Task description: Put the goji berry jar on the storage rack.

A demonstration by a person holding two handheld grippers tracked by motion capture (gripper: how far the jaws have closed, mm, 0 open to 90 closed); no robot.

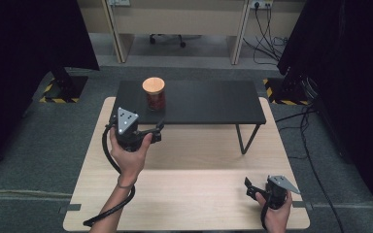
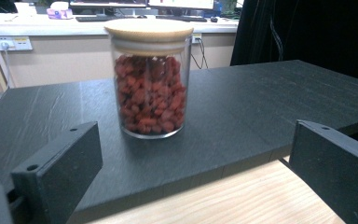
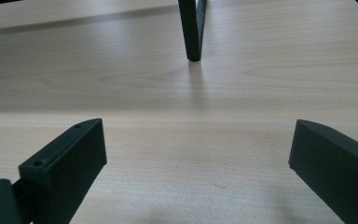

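From the high view, the glass jar with its wooden lid stands at about eleven o'clock on the black shelf, which rides above the pale wooden table. The left gripper is held just short of the shelf's front edge, at six o'clock from the jar; the right gripper sits low, down at five o'clock on the table. In the left gripper view, jaws spread wide, nothing between them, and here the jar's red contents come clear. In the right gripper view, jaws released too, bare tabletop under them, the shelf's leg planted at twelve o'clock.
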